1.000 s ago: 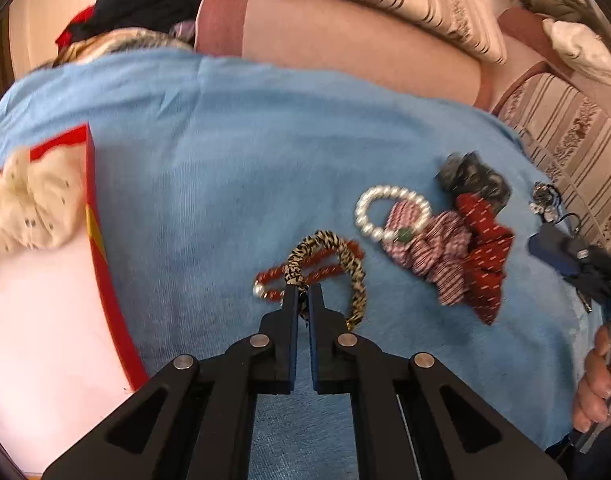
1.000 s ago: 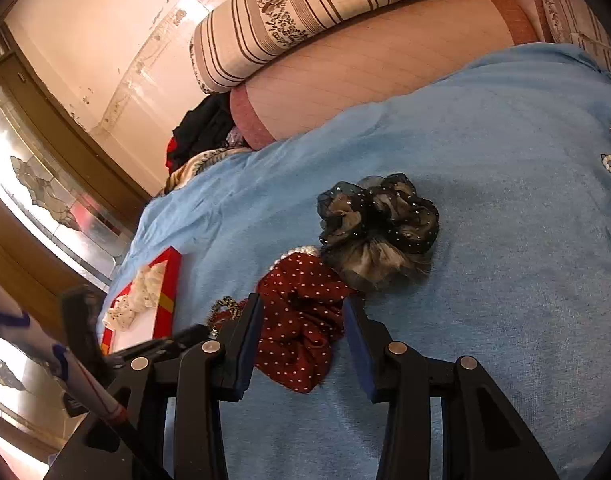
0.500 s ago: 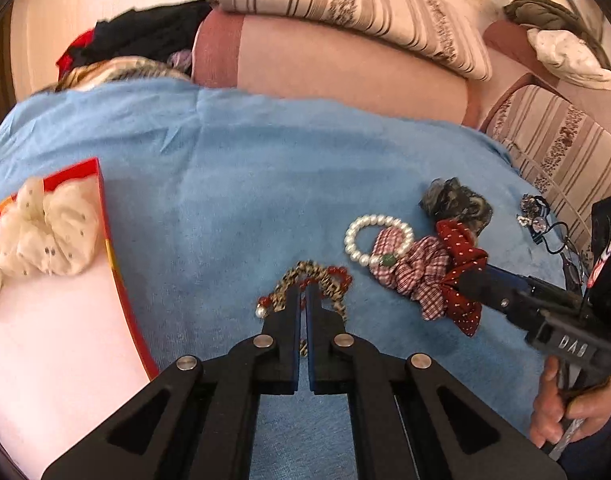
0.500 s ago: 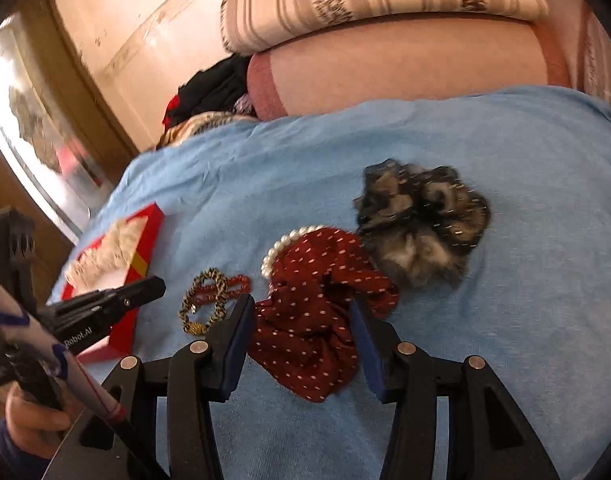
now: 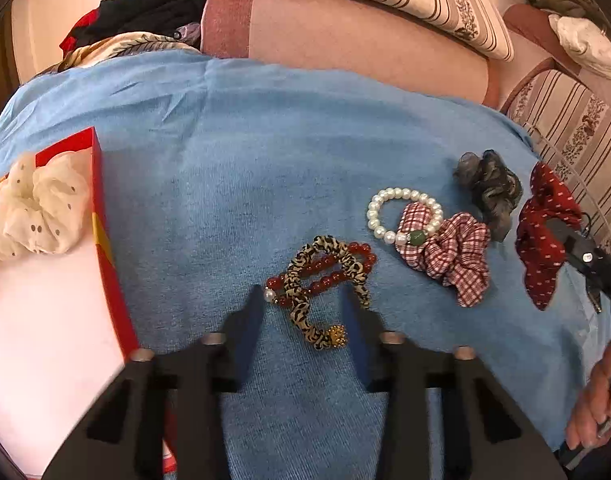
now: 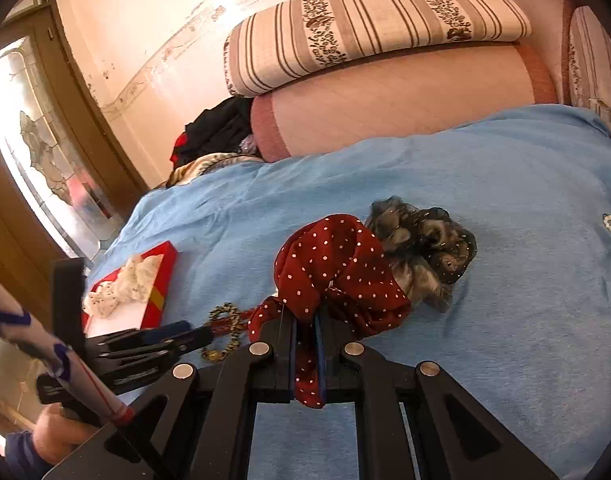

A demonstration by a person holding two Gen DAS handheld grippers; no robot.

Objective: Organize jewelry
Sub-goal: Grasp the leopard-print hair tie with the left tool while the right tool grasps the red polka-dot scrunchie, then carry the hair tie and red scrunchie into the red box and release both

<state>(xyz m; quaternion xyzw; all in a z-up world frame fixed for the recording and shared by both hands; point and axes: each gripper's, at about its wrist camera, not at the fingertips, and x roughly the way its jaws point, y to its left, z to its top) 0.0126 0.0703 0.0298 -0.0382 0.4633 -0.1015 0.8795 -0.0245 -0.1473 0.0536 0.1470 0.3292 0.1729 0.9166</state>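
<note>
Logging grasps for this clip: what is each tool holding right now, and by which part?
The right tool pinches the red polka-dot scrunchie by a fold at its near edge. The left tool holds nothing; its jaws, just opened, straddle the leopard-print band.

The left tool (image 5: pixel 303 304) is pointed steeply down at the bed, its jaws having just been opened; they stand apart, with nothing pressed between the pads. The right tool (image 6: pixel 305 328) is angled more shallowly, and its jaws have just been closed, so that red cloth is pinched between the fingers (image 6: pixel 320 344). Each tool is carried by a hand: the right hand (image 5: pixel 593 408) is seen at the lower right of the left view, the left hand (image 6: pixel 57 436) at the lower left of the right view.
</note>
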